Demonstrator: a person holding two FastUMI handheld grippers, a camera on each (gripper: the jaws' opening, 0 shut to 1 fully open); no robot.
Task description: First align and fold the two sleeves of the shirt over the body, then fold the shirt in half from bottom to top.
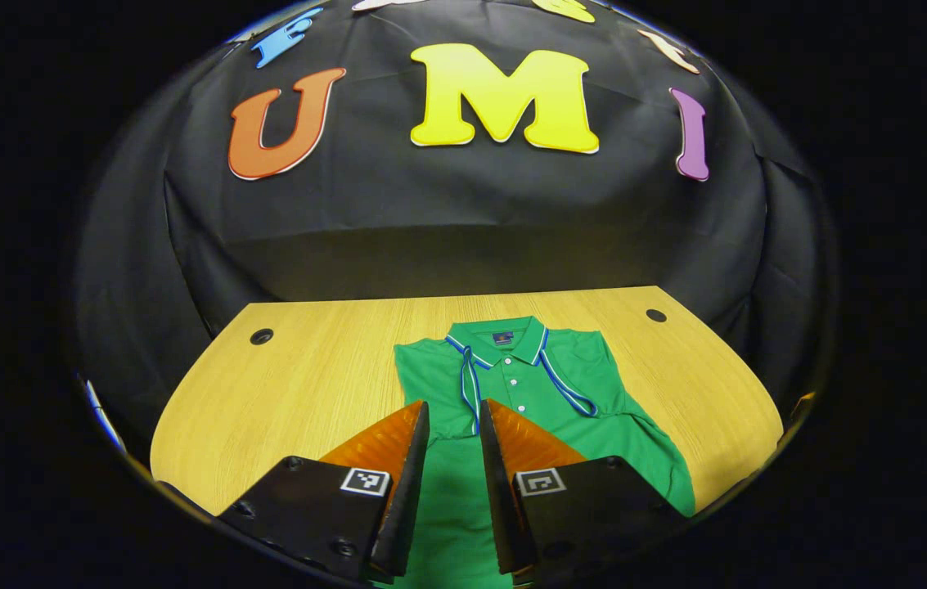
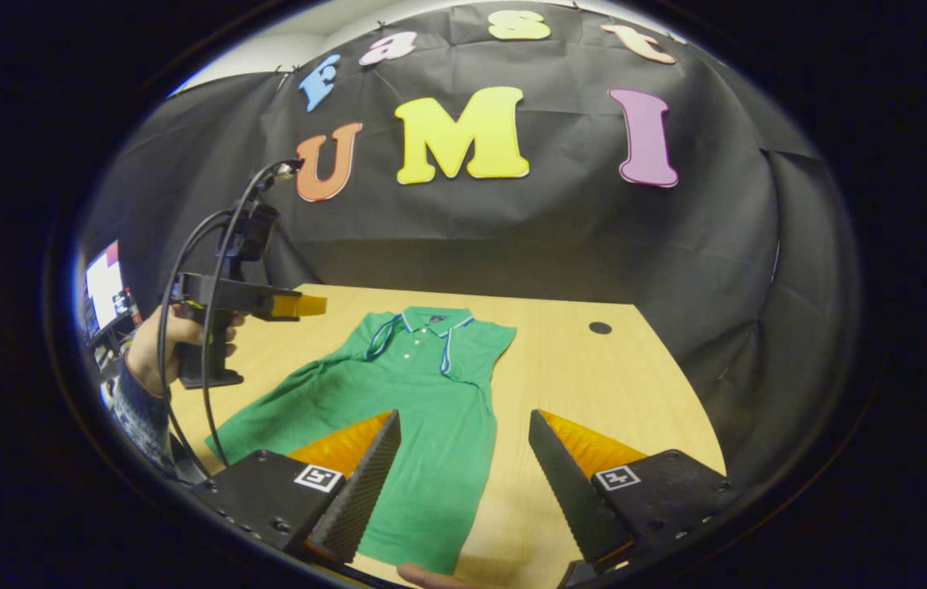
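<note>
Green polo shirt (image 2: 422, 393) lies flat on the wooden table (image 2: 594, 384), collar toward the booth wall and hem toward the person, which suits a bottom-to-top fold later. In the right gripper view one sleeve (image 2: 283, 401) stretches out toward the left gripper (image 2: 312, 306), while the other side of the shirt runs straight, its sleeve apparently already tucked in or hidden; I cannot tell which.

A hand (image 2: 164, 343) holds the left gripper above the table near the shirt's shoulder, touching nothing. Its own view looks down the placket, with the jaws narrow, a slim gap between them and no cloth in it.

Right gripper (image 2: 463, 458) hangs over the hem end, jaws wide and empty, one finger over cloth and one over bare wood, probably ready to pinch an edge.

Neither fold looks finished; the outstretched sleeve seems the next thing to bring over the body.
</note>
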